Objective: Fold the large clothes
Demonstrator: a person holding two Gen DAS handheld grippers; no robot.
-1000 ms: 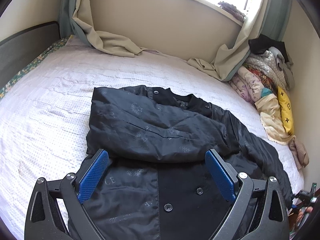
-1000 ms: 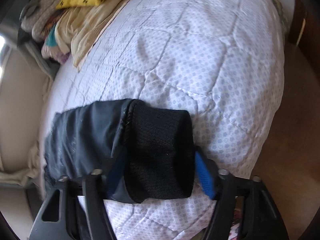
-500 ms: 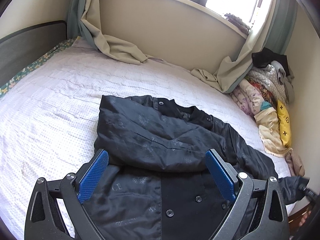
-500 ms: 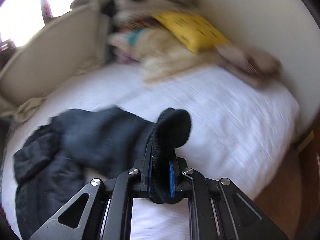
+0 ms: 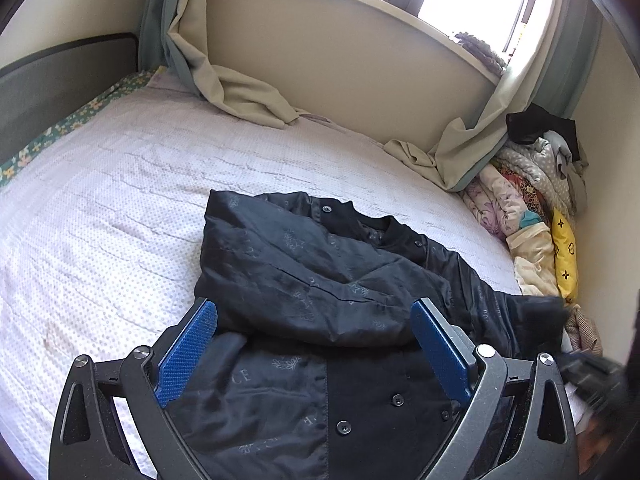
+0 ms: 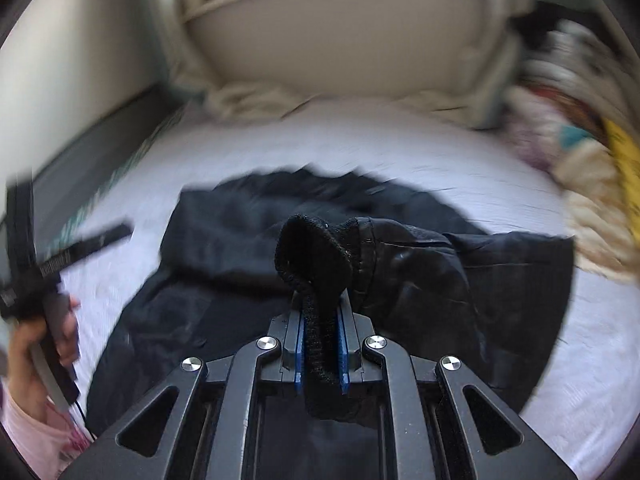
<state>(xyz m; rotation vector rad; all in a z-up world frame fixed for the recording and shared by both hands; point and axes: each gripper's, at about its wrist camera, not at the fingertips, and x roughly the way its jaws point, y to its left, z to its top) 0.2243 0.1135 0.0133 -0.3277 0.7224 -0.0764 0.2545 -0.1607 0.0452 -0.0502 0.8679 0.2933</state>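
Note:
A black jacket (image 5: 304, 280) lies on the white dotted bed (image 5: 120, 200), one sleeve folded across its chest. My left gripper (image 5: 316, 348) is open, hovering above the jacket's lower front with its blue pads (image 5: 188, 344) apart and empty. My right gripper (image 6: 322, 344) is shut on the jacket's black knit cuff (image 6: 316, 264), holding the right sleeve (image 6: 432, 276) lifted above the jacket body (image 6: 224, 240). The right wrist view is motion-blurred. The left gripper and the hand holding it show at the left of the right wrist view (image 6: 40, 272).
A pile of clothes and a yellow cushion (image 5: 564, 248) lies along the right wall. Beige curtains (image 5: 236, 88) drape onto the bed's far side under the window. A dark headboard (image 5: 52, 84) stands at the left.
My right gripper closed on the cuff and swung the sleeve up from the bed's right edge toward the jacket body. My left gripper rose slightly and stayed open.

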